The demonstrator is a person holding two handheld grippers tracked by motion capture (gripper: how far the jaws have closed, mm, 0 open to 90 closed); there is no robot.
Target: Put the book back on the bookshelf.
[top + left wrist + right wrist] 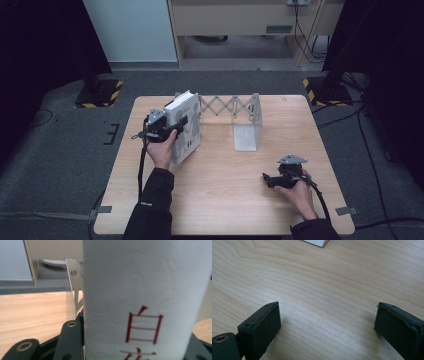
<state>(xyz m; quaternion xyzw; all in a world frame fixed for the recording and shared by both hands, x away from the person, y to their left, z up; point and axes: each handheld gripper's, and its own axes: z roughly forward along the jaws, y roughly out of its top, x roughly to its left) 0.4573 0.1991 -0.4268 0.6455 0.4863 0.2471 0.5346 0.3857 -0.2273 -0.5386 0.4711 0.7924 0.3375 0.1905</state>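
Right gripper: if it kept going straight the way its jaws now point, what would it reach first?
Probably the book held upright by the left gripper. The right gripper lies open, low over the table, pointing left across bare wood; depth is unclear, so it might pass just in front.

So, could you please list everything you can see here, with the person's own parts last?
Book: one, white with red characters on the spine, upright at the table's far left, against the bookend's left plate.
Bookend: one, silver expandable rack, far middle of the table.
Table: one, light wood.
Left gripper: one, black, shut on the book.
Right gripper: one, black, jaws open, low over the table's near right.
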